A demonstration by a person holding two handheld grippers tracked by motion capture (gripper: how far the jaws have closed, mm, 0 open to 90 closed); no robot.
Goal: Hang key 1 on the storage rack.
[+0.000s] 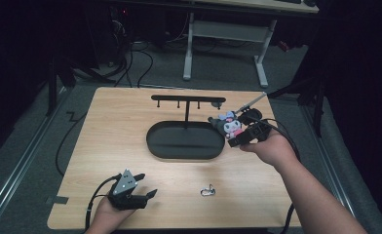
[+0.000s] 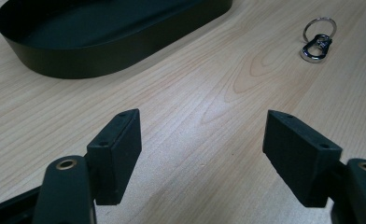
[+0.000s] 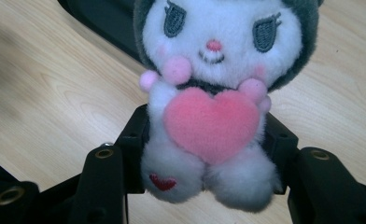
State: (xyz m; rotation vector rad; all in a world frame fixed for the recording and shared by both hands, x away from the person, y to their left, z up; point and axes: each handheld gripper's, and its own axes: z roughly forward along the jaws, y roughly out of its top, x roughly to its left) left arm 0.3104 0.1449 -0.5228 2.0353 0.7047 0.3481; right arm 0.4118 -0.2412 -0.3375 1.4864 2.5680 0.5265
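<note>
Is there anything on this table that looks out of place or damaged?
Nothing looks damaged or spilled. A small metal key clip lies loose on the table, apart from the black tray. The right gripper holds a plush toy.

An oval tray (image 1: pixel 169 146) sits at the middle of the table (image 1: pixel 106 126), with a rack (image 1: pixel 187 101) standing at its far side. The plush toy (image 1: pixel 232 126) is held above the tray's right end between the jaws of the right gripper (image 1: pixel 238 131). A key ring (image 1: pixel 207 190) lies near the table's front edge, right of the left gripper (image 1: pixel 147 187), which rests at the near left.
</note>
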